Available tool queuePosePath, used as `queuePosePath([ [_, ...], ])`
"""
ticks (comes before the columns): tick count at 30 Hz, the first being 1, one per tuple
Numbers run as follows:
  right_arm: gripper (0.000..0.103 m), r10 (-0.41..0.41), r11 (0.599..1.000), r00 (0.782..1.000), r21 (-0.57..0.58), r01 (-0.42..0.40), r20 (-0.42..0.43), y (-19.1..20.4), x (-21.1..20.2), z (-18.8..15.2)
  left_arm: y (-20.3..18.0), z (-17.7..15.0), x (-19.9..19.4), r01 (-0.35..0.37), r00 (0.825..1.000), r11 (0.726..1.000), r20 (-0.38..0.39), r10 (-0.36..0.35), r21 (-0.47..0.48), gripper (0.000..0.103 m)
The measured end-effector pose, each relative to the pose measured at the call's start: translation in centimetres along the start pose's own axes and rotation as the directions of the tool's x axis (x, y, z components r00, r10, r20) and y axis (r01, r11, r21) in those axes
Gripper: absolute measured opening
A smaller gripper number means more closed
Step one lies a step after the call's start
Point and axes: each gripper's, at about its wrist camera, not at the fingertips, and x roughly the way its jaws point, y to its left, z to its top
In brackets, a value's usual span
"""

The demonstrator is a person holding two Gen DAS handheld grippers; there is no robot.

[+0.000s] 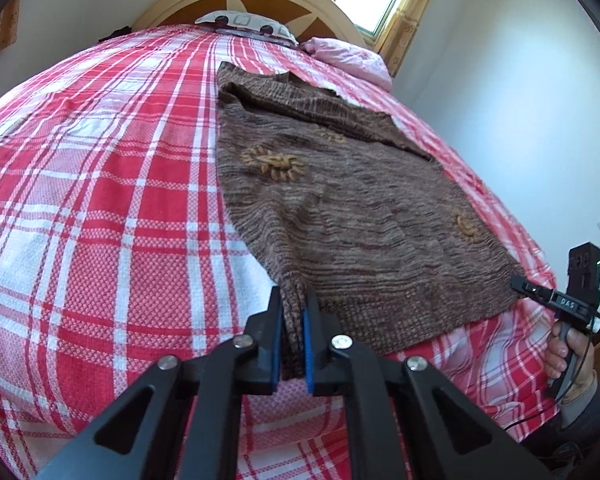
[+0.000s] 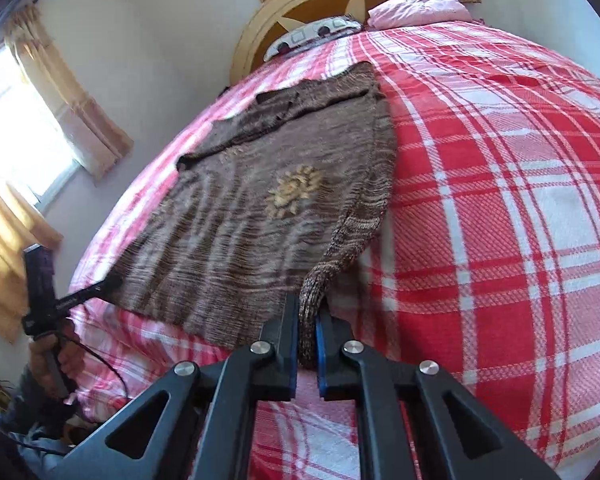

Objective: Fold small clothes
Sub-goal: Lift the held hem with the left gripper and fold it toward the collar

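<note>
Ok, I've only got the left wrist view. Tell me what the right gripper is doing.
Observer: The right gripper is shut on a narrow knit end of the brown sweater, apparently a sleeve cuff.
Operator: Trace that sleeve for me.
Observer: It runs up the sweater's right edge, just right of the yellow flower motif, bordering the plaid bedspread.
Operator: Say what's off to the left there.
Observer: A bright window with yellow curtains on the left wall.
</note>
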Motion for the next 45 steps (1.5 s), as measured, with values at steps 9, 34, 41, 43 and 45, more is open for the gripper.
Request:
queuePosePath([
  [9, 0.005, 0.11, 0.991, 0.989, 0.071, -0.117, 0.096, -0.5, -2.0, 1.0, 0.4, 1.5, -2.2, 0.076, 0.992, 0.996, 0.104, -0.071, -0.044, 0.008],
  [34, 0.005, 0.158, 0.986, 0.966, 0.029, -0.167, 0.204, 0.3, -2.4, 14.1, 0.2, 14.6, -0.3, 0.2, 0.964, 0.976, 0.197, -0.179, -0.091, 0.007],
  [41, 0.005, 0.162, 0.985, 0.963, 0.03, -0.172, 0.214, 0.2, -0.3, 19.5, 1.1, 18.8, 1.5, 0.201, 0.963, 0.969, 0.212, -0.168, -0.142, 0.007],
  [43, 0.005, 0.162, 0.984, 0.964, 0.036, -0.173, 0.213, 0.1, 0.6, 21.1, 1.2, 20.1, 2.2, 0.193, 0.964, 0.971, 0.214, -0.16, -0.143, 0.007],
  [45, 0.005, 0.155, 0.985, 0.965, 0.04, -0.166, 0.21, -0.1, 1.6, 22.7, 1.2, 21.4, 3.3, 0.181, 0.966, 0.973, 0.21, -0.149, -0.143, 0.007],
])
